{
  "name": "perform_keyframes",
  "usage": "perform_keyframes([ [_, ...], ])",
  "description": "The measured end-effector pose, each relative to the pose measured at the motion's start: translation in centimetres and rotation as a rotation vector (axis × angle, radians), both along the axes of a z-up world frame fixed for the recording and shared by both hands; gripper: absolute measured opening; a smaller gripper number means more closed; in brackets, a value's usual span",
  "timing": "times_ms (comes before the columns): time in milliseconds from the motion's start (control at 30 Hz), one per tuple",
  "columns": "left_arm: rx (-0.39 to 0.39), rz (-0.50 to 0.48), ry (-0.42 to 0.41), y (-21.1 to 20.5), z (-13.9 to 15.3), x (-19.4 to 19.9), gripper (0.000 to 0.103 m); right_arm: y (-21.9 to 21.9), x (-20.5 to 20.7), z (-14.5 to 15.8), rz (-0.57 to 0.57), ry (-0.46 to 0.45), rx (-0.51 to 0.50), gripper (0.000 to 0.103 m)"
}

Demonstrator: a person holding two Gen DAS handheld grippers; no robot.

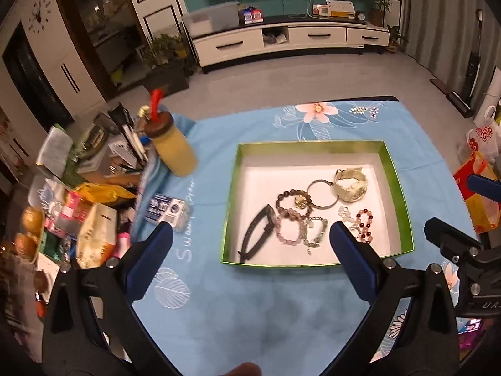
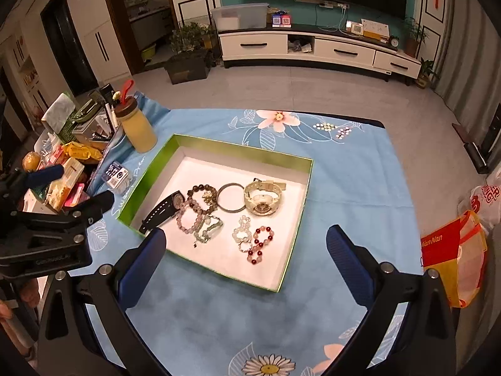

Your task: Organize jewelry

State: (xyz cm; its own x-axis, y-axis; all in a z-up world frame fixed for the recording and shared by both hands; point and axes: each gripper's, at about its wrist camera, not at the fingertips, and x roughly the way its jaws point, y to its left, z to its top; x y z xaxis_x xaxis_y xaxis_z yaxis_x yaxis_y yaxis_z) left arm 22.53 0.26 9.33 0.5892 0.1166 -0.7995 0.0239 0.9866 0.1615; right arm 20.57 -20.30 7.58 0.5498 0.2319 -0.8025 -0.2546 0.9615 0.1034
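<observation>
A shallow green box with a white floor sits on the blue flowered cloth. Inside lie a black watch, a cream watch, a metal bangle, a brown bead bracelet, a pink bead bracelet, a green chain bracelet and a red and clear bead bracelet. My left gripper is open and empty above the box's near edge. My right gripper is open and empty over the box's near side.
A yellow jar with a brown lid stands left of the box. A small blue packet lies beside it. Clutter fills the table's left edge. Plastic bags hang at the right.
</observation>
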Motion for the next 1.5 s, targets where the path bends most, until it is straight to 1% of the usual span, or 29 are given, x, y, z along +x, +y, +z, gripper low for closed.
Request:
perform_keyframes([
  [33,-0.022,0.001,0.005,0.2,0.3,-0.1,0.101,0.1,0.0,0.2,0.003,0.003,-0.004,0.102],
  [67,-0.07,-0.001,0.012,0.6,0.6,-0.2,0.101,0.4,-0.1,0.5,0.007,0.001,-0.015,0.102],
  [133,-0.104,0.006,0.01,1.2,1.0,-0.2,0.101,0.9,-0.4,0.9,0.017,-0.011,-0.038,0.102],
  [200,-0.096,0.021,0.003,1.4,1.1,-0.1,0.101,1.2,-0.5,1.2,0.023,-0.019,-0.051,0.102],
  [333,-0.118,0.034,0.017,2.2,0.9,0.2,0.101,1.4,-0.5,1.4,0.021,-0.022,-0.056,0.102],
  [433,-0.116,0.042,0.026,2.4,0.7,0.4,0.101,1.5,-0.2,1.3,0.016,-0.015,-0.058,0.102],
  [900,-0.124,0.038,0.052,2.4,-0.1,1.3,0.101,1.5,1.0,0.5,0.007,-0.003,-0.076,0.102],
  [1500,-0.119,0.037,0.063,2.0,-0.6,1.2,0.101,1.7,1.1,0.4,0.008,-0.004,-0.077,0.102],
])
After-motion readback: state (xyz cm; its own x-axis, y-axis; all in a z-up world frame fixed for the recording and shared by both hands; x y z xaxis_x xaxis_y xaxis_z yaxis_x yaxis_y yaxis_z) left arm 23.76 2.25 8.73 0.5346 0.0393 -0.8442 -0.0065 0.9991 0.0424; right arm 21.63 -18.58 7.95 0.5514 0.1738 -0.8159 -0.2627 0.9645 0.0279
